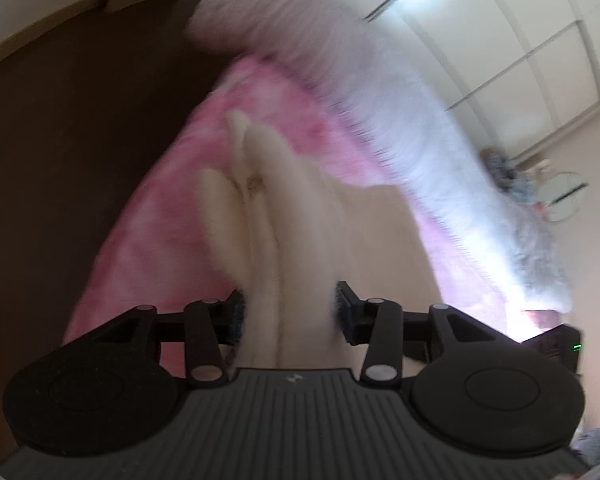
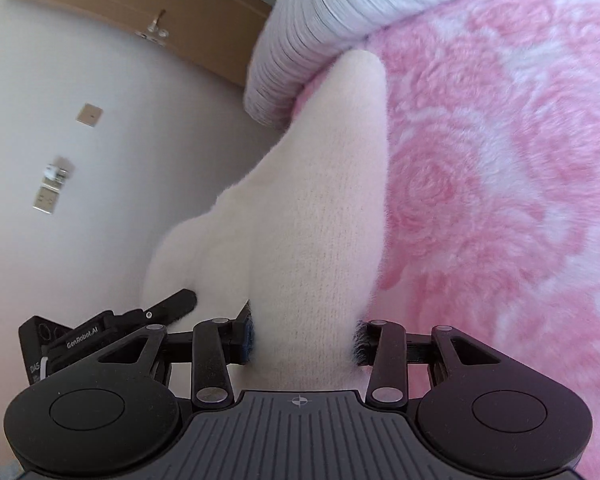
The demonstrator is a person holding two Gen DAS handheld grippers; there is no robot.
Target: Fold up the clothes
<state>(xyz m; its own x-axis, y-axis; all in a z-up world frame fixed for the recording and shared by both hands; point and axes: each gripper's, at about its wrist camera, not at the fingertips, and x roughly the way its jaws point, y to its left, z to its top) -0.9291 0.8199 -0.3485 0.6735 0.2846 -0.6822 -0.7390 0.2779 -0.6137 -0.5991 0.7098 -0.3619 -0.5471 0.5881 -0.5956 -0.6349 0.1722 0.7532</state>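
A cream fluffy garment [image 1: 284, 216] hangs in folds over the pink rose-patterned blanket [image 1: 160, 220] on a bed; the left wrist view is blurred. My left gripper [image 1: 288, 304] is shut on a bunched part of it, cloth filling the gap between the pads. In the right wrist view the same cream garment [image 2: 320, 200] stretches away from my right gripper [image 2: 302, 332], which is shut on it with fabric pressed between both pads. The pink blanket [image 2: 500, 160] lies to its right. The left gripper's black body [image 2: 100, 332] shows at the lower left, against the garment.
A striped pale quilt [image 1: 380, 100] lies rolled along the bed's far side, also the striped quilt [image 2: 300, 40]. White wardrobe doors [image 1: 500, 40] and a floor fan [image 1: 564, 196] stand beyond. A brown door [image 2: 140, 8] and wall sockets [image 2: 48, 196] are on the left.
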